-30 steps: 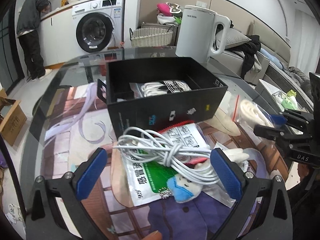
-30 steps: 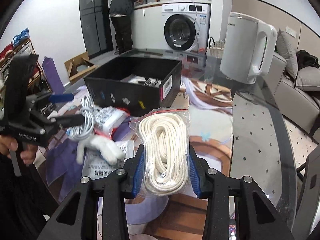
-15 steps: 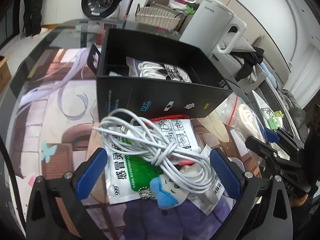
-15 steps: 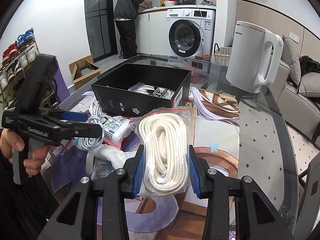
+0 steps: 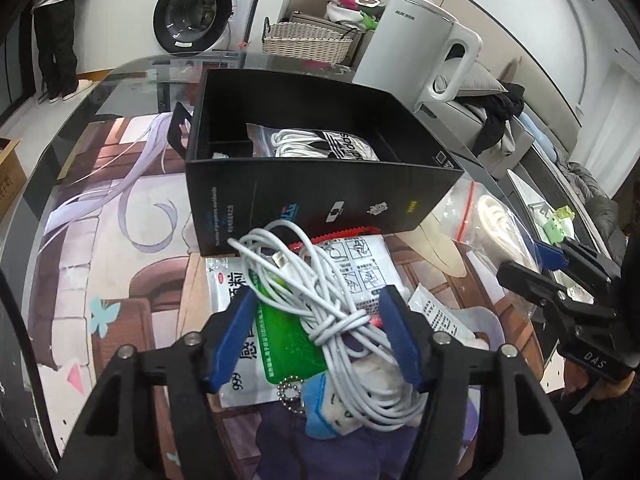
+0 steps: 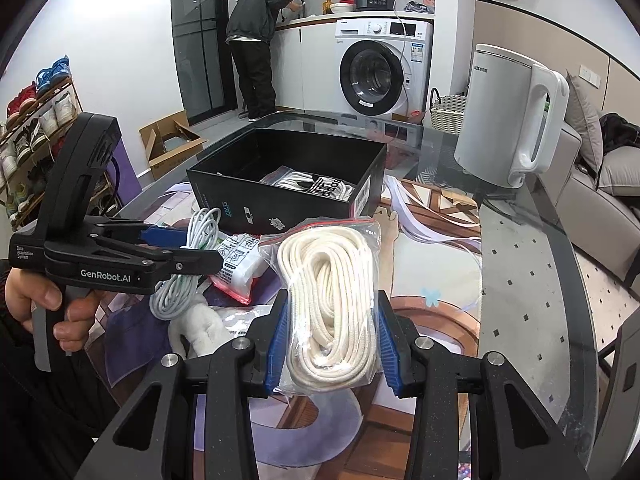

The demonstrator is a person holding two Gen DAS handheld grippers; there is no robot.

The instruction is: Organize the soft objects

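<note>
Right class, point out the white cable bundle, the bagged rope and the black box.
white cable bundle [image 5: 320, 300], left wrist view, on its knotted middle.
bagged rope [image 6: 332, 300], right wrist view, on the coils.
black box [image 5: 320, 196], left wrist view, on its near wall.

Left hand-held gripper [image 5: 320, 336] blue pads pinching the white cable bundle [image 5: 320, 300], just in front of the black box [image 5: 320, 184]. Cable sits over medicine packets [image 5: 280, 344]. Bagged white item [image 5: 320, 144] inside box. White kettle [image 5: 416, 44] behind box.
</note>
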